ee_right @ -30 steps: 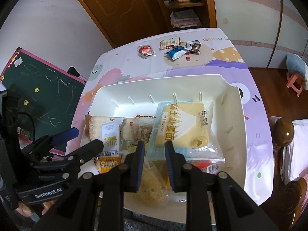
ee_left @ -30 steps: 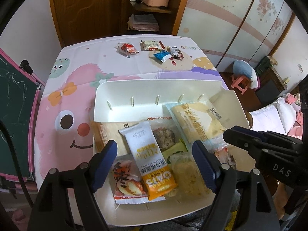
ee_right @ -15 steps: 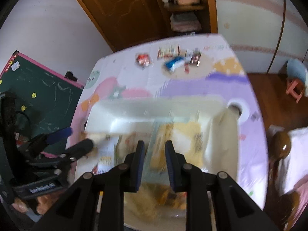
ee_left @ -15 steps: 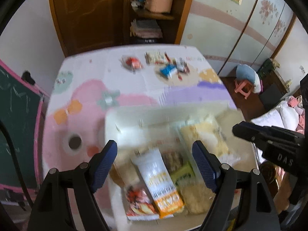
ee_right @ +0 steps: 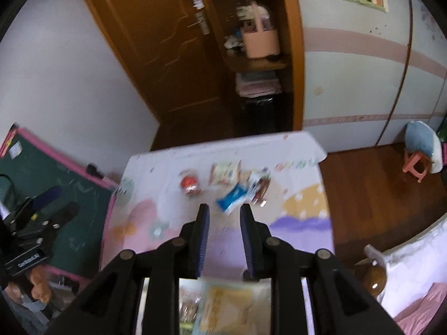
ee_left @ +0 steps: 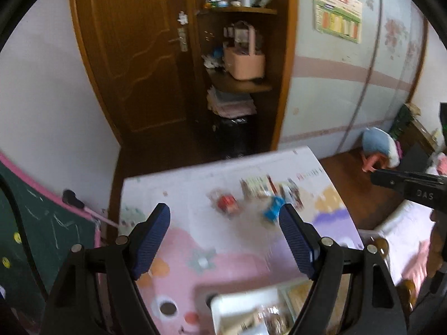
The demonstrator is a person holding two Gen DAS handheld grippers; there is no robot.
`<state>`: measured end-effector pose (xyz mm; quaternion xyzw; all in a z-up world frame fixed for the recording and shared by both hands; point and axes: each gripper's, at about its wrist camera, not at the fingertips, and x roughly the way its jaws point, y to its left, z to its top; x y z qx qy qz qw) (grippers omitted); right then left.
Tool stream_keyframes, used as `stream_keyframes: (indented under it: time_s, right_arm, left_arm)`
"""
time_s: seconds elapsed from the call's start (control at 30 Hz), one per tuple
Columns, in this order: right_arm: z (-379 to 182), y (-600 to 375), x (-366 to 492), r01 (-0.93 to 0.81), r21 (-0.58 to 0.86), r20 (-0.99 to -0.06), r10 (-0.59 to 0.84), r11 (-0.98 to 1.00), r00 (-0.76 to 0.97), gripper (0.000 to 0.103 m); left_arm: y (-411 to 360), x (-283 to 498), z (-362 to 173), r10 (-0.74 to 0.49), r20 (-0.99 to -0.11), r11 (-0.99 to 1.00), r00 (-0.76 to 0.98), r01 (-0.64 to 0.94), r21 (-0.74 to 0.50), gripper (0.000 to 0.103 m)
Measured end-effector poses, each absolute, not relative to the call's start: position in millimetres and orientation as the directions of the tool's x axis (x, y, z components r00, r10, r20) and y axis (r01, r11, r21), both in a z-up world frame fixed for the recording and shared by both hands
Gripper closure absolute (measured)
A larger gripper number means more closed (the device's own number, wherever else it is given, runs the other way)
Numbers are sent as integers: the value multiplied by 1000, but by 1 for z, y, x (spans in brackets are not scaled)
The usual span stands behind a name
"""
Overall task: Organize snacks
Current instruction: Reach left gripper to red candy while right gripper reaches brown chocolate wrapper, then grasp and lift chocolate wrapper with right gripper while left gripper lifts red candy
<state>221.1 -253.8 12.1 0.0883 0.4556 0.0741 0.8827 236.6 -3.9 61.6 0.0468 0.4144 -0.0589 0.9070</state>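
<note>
We hold the left gripper [ee_left: 225, 240] wide and empty, the right gripper [ee_right: 222, 238] narrow, nothing between its blue pads. One white plastic bin [ee_left: 237, 305] of snacks sits at the cartoon-print table's [ee_right: 301, 209] near edge. About five loose wrapped snacks [ee_right: 232, 194], blurred, lie near its far edge.

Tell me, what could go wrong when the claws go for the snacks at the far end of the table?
1. The small packets lie bunched: the blue packet touches its neighbours, so a claw might pinch two.
2. The right claw is only narrowly open and might push a packet.
3. The red snack is small and may slip on the tablecloth.
</note>
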Motion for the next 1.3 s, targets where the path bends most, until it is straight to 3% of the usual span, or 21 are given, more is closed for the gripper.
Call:
stream_keyframes:
  time_s: [0.2, 0.47, 0.73, 1.07, 1.17, 1.23, 1.3]
  right_arm:
    - [-4, -270, 292, 9, 249, -819, 206, 968, 536, 69]
    - [-121, -271, 366, 80, 260, -906, 215, 962, 364, 68]
    - [-217, -268, 390, 150, 250, -950, 213, 957, 227, 68]
    - [-242, -259, 396, 156, 255, -948, 215, 954, 235, 68]
    - [-241, -256, 395, 146, 239, -949, 199, 960, 246, 69]
    - [-240, -252, 394, 120, 210, -952, 175, 970, 252, 71]
    - [-239, -246, 388, 93, 174, -955, 145, 980, 258, 73]
  left_arm:
    - [1, 322, 33, -19, -794, 997, 607, 73, 32, 24]
    - [3, 405, -112, -43, -921, 999, 387, 27, -36, 24]
    - [-10, 422, -200, -59, -957, 998, 283, 9, -59, 24]
    - [-8, 426, -249, -115, -963, 989, 243, -62, -134, 25]
    - [-8, 426, -252, -101, -967, 991, 236, -57, -117, 32]
    - [-8, 425, -252, -68, -970, 994, 235, -67, -86, 48]
    - [-3, 424, -250, -73, -970, 992, 234, -88, -95, 57]
